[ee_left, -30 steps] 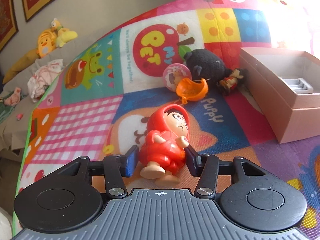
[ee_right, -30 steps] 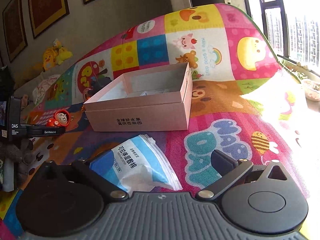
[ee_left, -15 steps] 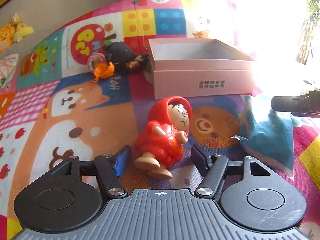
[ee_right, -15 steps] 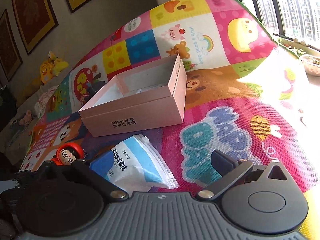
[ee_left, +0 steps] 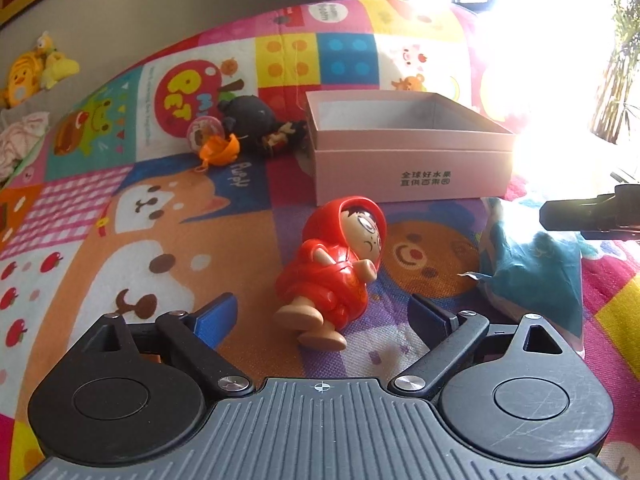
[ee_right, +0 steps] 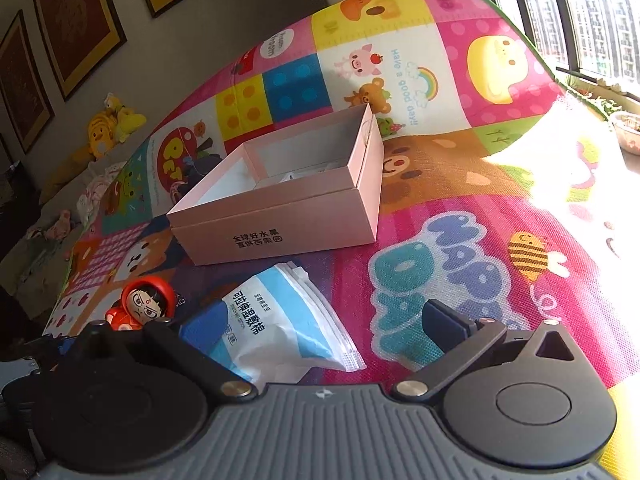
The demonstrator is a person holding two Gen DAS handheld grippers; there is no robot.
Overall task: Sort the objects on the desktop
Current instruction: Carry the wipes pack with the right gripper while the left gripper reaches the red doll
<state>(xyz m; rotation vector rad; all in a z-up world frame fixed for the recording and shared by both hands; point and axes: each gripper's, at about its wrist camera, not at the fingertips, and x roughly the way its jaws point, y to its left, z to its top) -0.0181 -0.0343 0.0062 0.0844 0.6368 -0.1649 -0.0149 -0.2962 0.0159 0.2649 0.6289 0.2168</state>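
A red hooded doll figure (ee_left: 334, 270) lies on the colourful mat, between the fingers of my left gripper (ee_left: 322, 318) but apart from both; the gripper is open. The doll also shows in the right wrist view (ee_right: 144, 308). An open pink box (ee_left: 404, 148) stands beyond it, also in the right wrist view (ee_right: 288, 196). My right gripper (ee_right: 316, 332) is open over a blue-and-white zip bag (ee_right: 276, 324); its left finger is hidden behind the bag. The bag shows at the right of the left wrist view (ee_left: 532, 268).
A black plush toy (ee_left: 256, 120), an orange capsule half (ee_left: 220, 152) and a pink round capsule (ee_left: 204, 132) lie left of the box. Yellow plush toys (ee_right: 108, 128) sit on a sofa beyond the mat. A window glares at the right.
My left gripper carried the red doll from the mat's left side toward the box, then opened and let it go onto the mat. My right gripper stayed open over the bag.
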